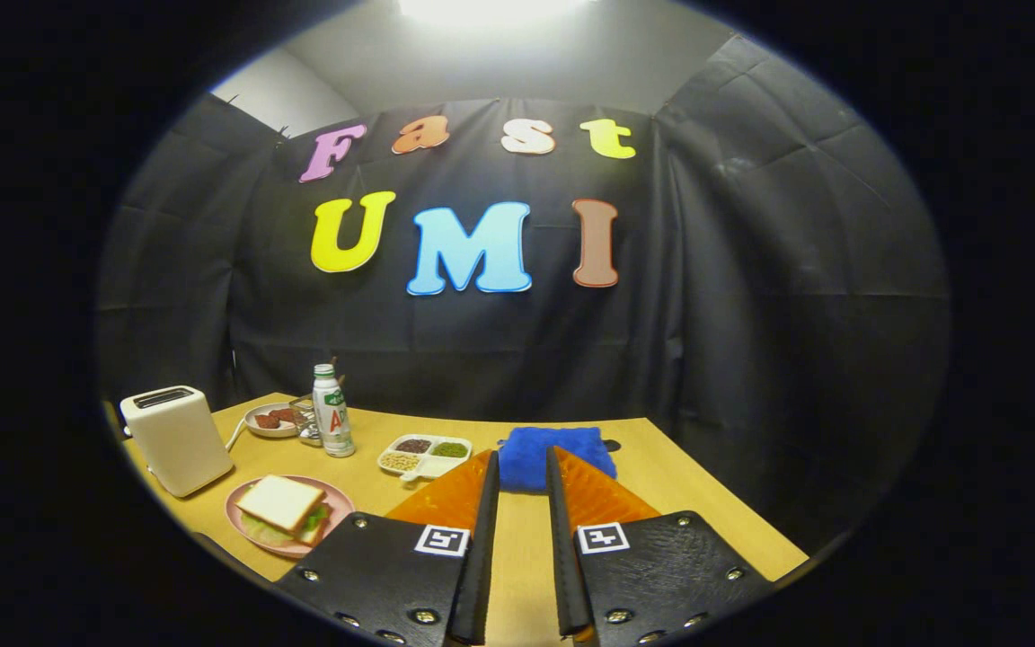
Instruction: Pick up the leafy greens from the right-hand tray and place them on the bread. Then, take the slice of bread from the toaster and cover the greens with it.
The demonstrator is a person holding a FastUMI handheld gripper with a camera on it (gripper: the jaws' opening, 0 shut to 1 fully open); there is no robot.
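A pink plate point(338, 500) left of my fingers carries a sandwich: a top slice of bread point(281, 500) lies over leafy greens point(314, 519) that peek out at its edge. The white toaster point(177, 438) stands behind the plate at the table's left end, and I see no bread sticking out of its slot. My gripper point(519, 460) hovers over the middle of the table, open, with only bare tabletop in the narrow gap between its fingers. It is well to the right of the plate and touches nothing.
A blue cloth point(556, 454) lies just beyond the fingertips. A white divided tray point(425, 456) of grains sits ahead to the left, with a small bottle point(331, 411) and a dish of dark food point(272, 419) behind it. The table edge point(733, 503) runs close on the right.
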